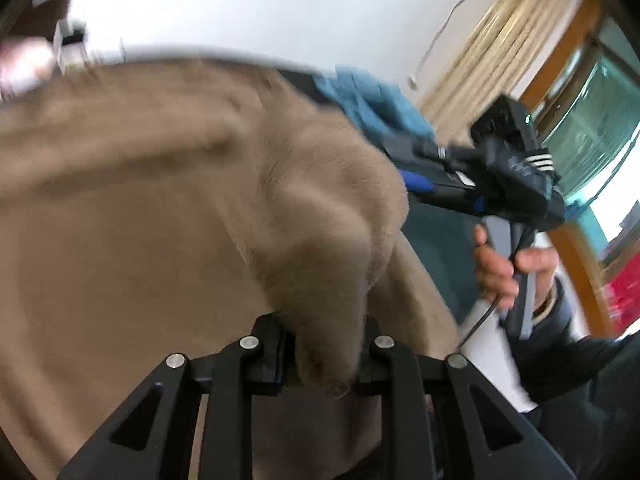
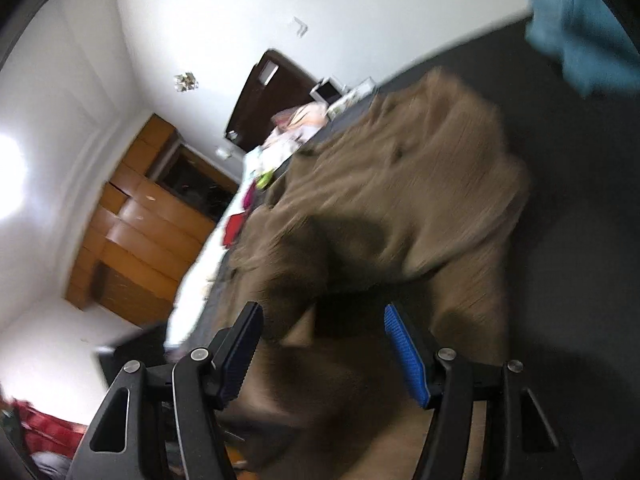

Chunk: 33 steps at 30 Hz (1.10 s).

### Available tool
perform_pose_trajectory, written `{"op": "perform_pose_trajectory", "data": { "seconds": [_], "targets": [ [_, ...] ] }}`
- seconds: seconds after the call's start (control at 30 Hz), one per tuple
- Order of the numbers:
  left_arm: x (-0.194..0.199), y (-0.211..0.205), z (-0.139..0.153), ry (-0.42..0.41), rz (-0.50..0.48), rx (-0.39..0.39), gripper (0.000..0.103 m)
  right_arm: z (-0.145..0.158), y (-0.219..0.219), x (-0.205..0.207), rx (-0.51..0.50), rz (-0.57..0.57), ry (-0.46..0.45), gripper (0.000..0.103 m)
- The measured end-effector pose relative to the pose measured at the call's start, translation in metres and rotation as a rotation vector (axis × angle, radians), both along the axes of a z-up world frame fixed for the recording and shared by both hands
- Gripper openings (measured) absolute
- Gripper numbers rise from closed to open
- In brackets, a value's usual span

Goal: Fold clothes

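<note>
Dark bedding (image 2: 568,208) carries a tan garment (image 2: 420,184) ahead of the right gripper (image 2: 322,350), whose jaws stand wide over it, while the left gripper (image 1: 324,354) pinches a tan fold, apparently to carry it over.

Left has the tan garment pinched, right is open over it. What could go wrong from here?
1. The left gripper holds only a narrow bunched fold of the tan garment; a hard pull might slip it free.
2. The right gripper is open with nothing gripped, so the cloth hangs from one point and may fold crooked.
3. The blue garment lies close by on the dark surface; a sweep could drag it along.
</note>
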<state>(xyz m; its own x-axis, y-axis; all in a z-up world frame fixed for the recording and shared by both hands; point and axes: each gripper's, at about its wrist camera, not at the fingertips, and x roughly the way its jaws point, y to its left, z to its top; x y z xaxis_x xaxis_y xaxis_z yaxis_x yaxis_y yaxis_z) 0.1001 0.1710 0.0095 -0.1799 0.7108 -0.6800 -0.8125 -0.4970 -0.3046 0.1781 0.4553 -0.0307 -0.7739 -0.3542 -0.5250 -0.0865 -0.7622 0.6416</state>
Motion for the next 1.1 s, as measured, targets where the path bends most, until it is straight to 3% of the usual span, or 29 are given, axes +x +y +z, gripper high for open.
{"op": "perform_pose_trajectory", "data": {
  "seconds": [0.17, 0.27, 0.33, 0.43, 0.53, 0.6, 0.7, 0.8, 0.97, 1.07, 1.1],
  "targets": [
    [-0.019, -0.041, 0.070, 0.272, 0.127, 0.001, 0.023, 0.048, 0.010, -0.038, 0.369, -0.088, -0.014, 0.068],
    [-0.029, -0.050, 0.097, 0.420, 0.157, -0.028, 0.023, 0.059, -0.011, -0.098, 0.653, -0.052, -0.052, 0.072],
    [-0.039, -0.053, 0.106, 0.507, 0.161, -0.081, 0.022, 0.047, -0.016, -0.145, 0.728, 0.011, -0.121, 0.072],
    [-0.061, -0.053, 0.108, 0.579, 0.142, -0.181, 0.022, 0.003, -0.002, -0.205, 0.708, 0.074, -0.318, 0.072],
    [-0.100, -0.058, 0.092, 0.579, 0.150, -0.316, 0.023, -0.025, 0.016, -0.222, 0.880, -0.041, -0.430, 0.072],
    [-0.126, -0.061, 0.082, 0.576, 0.156, -0.407, 0.023, -0.027, 0.028, -0.220, 0.920, -0.098, -0.449, 0.072],
    [-0.177, -0.065, 0.047, 0.496, 0.200, -0.519, 0.025, -0.030, 0.045, -0.215, 0.966, -0.178, -0.474, 0.072],
    [-0.216, -0.074, 0.011, 0.404, 0.267, -0.567, 0.025, -0.032, 0.062, -0.210, 1.010, -0.259, -0.499, 0.072],
    [-0.246, -0.087, -0.020, 0.285, 0.325, -0.529, 0.027, 0.016, 0.040, -0.184, 0.794, -0.158, -0.242, 0.072],
    [-0.245, -0.091, -0.016, 0.279, 0.334, -0.492, 0.027, 0.030, 0.009, -0.199, 0.859, -0.035, -0.152, 0.082],
    [-0.242, -0.093, -0.013, 0.283, 0.340, -0.488, 0.027, 0.024, 0.006, -0.211, 0.845, 0.009, -0.168, 0.082]
  ]
}}
